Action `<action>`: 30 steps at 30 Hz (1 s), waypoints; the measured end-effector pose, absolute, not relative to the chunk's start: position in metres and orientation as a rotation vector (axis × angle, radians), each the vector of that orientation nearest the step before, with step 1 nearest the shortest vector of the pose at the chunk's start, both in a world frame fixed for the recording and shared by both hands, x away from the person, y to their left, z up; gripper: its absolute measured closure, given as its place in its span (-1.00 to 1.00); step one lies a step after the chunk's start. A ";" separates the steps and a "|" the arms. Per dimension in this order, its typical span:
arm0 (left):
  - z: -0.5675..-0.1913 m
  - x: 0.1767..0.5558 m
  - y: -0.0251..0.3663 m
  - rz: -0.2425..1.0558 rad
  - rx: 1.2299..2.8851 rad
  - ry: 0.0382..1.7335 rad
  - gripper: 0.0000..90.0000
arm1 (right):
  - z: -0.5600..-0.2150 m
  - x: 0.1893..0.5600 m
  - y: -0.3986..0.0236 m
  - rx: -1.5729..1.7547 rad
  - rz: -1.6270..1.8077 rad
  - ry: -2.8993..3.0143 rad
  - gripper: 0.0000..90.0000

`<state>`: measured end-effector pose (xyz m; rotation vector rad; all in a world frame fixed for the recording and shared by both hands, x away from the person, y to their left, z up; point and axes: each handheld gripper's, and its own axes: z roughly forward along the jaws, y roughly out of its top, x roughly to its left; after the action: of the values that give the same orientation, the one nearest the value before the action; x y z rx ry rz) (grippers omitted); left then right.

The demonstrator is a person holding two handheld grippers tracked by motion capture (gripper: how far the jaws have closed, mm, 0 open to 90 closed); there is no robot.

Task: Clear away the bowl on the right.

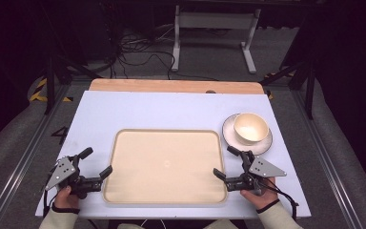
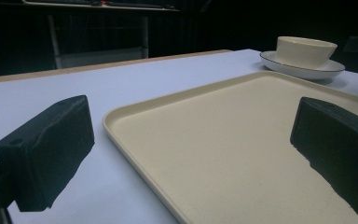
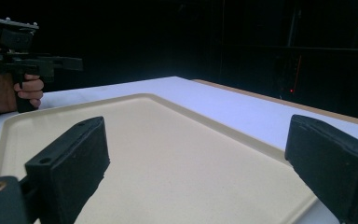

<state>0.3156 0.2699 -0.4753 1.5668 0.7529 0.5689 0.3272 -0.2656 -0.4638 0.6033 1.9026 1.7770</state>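
Table [image 1: 171,112]: white top carrying everything, under both my tools.
Tray [image 1: 166,164]: the cream tray lies flat between my grippers, its short edges inside their jaws, so I judge a two-sided lift is coming.
Plate [image 1: 267,142]: just beyond my right gripper, carrying the bowl [image 1: 250,128].
Left gripper [image 1: 96,167]: spread wide, straddling the tray's edge, pinching nothing.
Right gripper [image 1: 226,162]: spread wide likewise, empty.

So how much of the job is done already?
Nothing looks done yet. The tray lies bare on the table, and the bowl sits on its saucer beside it. Left gripper and right gripper are open at the tray's two sides, holding nothing. Any gripping or moving is probably all left.
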 end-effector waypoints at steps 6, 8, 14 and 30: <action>-0.475 0.316 0.270 0.568 1.567 0.752 -0.99 | -0.464 0.327 -0.265 0.603 1.774 1.902 -0.86; -0.475 0.316 0.270 0.567 1.567 0.751 -0.99 | -0.464 0.327 -0.265 0.603 1.774 1.903 -0.86; -0.475 0.315 0.270 0.569 1.567 0.747 -0.99 | -0.463 0.328 -0.265 0.613 1.765 1.902 -0.75; -0.475 0.315 0.270 0.568 1.568 0.746 -0.99 | -0.463 0.327 -0.264 0.604 1.761 1.907 -0.86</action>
<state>0.3153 0.2699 -0.4753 1.5681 0.7464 0.5682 0.3272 -0.2643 -0.4634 0.6042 1.9070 1.7610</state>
